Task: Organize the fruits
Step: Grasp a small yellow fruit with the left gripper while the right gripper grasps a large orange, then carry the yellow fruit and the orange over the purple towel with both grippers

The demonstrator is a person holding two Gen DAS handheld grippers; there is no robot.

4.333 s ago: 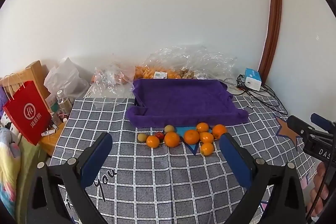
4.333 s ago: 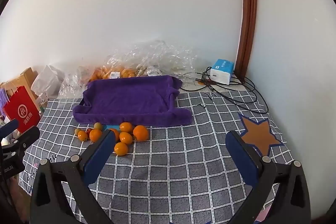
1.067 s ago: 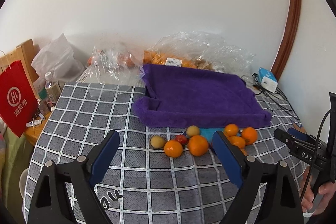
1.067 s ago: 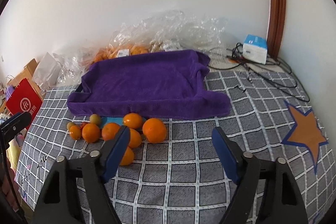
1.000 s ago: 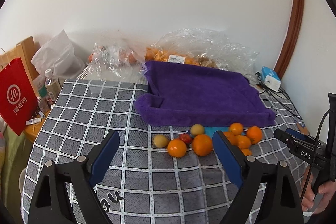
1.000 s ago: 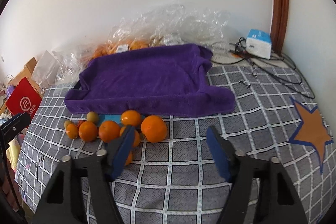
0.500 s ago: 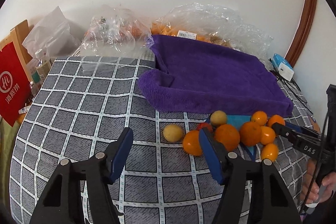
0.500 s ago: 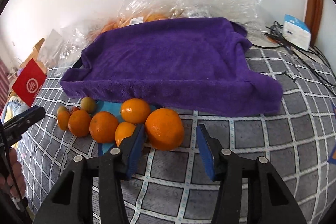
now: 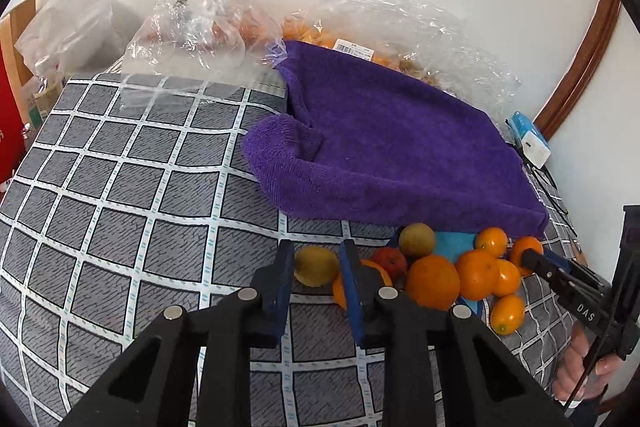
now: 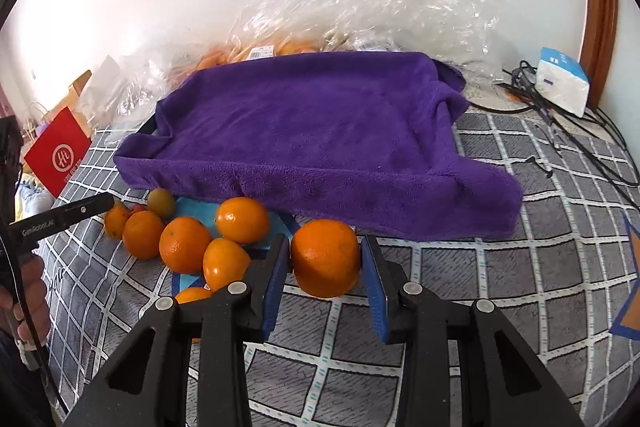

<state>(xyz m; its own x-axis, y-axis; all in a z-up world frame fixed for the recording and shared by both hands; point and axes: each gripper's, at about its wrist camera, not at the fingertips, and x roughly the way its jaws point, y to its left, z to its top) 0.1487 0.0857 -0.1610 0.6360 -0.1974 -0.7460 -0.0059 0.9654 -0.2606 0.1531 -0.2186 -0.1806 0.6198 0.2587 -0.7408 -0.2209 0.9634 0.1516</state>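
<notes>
A heap of oranges, two yellow-green fruits and a small red fruit [image 9: 388, 261] lies on the checked tablecloth in front of a purple towel-covered tray [image 9: 396, 155], which also shows in the right wrist view [image 10: 312, 131]. My left gripper [image 9: 314, 273] has its blue fingers [image 9: 285, 279] narrowed around a yellow fruit [image 9: 316, 265], touching or nearly so. My right gripper [image 10: 325, 263] has its fingers [image 10: 374, 279] closed against the sides of a large orange [image 10: 325, 258] that rests on the cloth.
Clear plastic bags of fruit [image 9: 192, 27] lie behind the tray by the white wall. A white-blue box [image 10: 562, 85] and black cables [image 10: 580, 143] are at the right. A red paper bag [image 10: 60, 157] stands off the table's left edge.
Both grippers moved down and forward to the fruit and narrowed from wide open. The left closed around the yellow fruit, the right onto the large orange.
</notes>
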